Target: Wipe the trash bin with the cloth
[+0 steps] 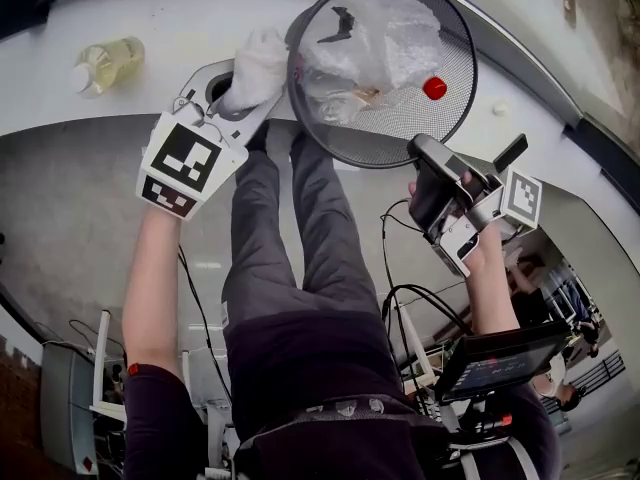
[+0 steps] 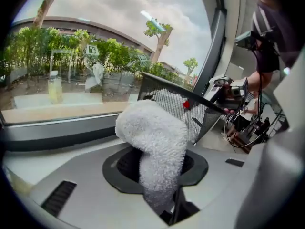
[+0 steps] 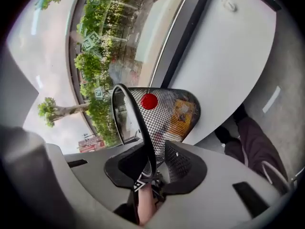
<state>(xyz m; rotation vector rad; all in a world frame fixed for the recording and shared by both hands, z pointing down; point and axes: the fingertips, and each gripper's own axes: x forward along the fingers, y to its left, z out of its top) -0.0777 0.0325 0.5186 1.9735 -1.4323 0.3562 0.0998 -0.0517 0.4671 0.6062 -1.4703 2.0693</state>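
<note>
**Head view.** The trash bin (image 1: 445, 118), black wire mesh, sat tipped at upper centre, mouth toward the camera, over the edge of the pale bench (image 1: 150, 18). It looked light. The rim hoop seemed stiff and the mesh wall springier, so the rim was judged the sound place to hold. The right gripper (image 1: 425, 153) met the rim at the lower right. The left gripper (image 1: 238, 103) carried the white cloth (image 1: 258, 63) just beside the bin's left rim; contact could not be confirmed. A crumpled plastic bag (image 1: 390, 38) hid the bin's floor.

**Left gripper view.** The fingers were clamped on the cloth's (image 2: 155, 147) lower end. It was soft, floppy terry and slumped over itself, likely grippy on mesh. The bin (image 2: 171, 104) stood behind it, partly covered.

**Right gripper view.** The fingers were closed on the bin's rim (image 3: 143, 128), which ran up between them. A pinkish shape at lower centre could not be identified. The bin's far side was cut off.
</note>
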